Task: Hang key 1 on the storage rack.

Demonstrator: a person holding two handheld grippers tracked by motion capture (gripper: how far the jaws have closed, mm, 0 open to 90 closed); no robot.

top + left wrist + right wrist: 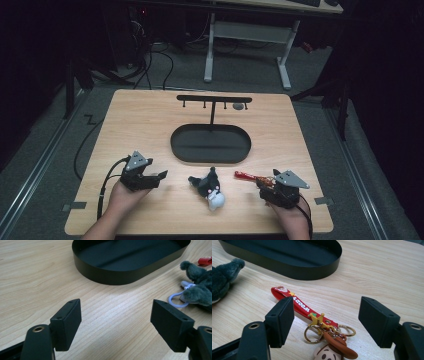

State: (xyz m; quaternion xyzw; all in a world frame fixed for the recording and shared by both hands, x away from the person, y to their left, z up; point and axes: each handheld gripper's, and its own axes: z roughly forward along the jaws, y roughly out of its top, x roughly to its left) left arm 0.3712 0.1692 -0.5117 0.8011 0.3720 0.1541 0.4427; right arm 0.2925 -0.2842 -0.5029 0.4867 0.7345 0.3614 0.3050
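Observation:
A black oval tray (210, 144) lies mid-table, and a T-shaped hook stand (214, 99) rises from its far side. Near the front edge lies a grey and white plush toy (210, 188) with a pale loop (176, 300). To its right is a red Woody keychain (247, 175): a red strap (297, 303), gold rings and a cowboy-hat head (335, 351). My left gripper (159, 176) stands open left of the plush, over bare wood (116, 306). My right gripper (263, 183) is open, its jaws either side of the keychain's rings (325, 303).
A small grey thing (239, 106) hangs at the stand's right end. The tray's black wall (120, 277) stands just ahead of both grippers. Beyond the table are a white desk frame (247, 45), cables and dark floor.

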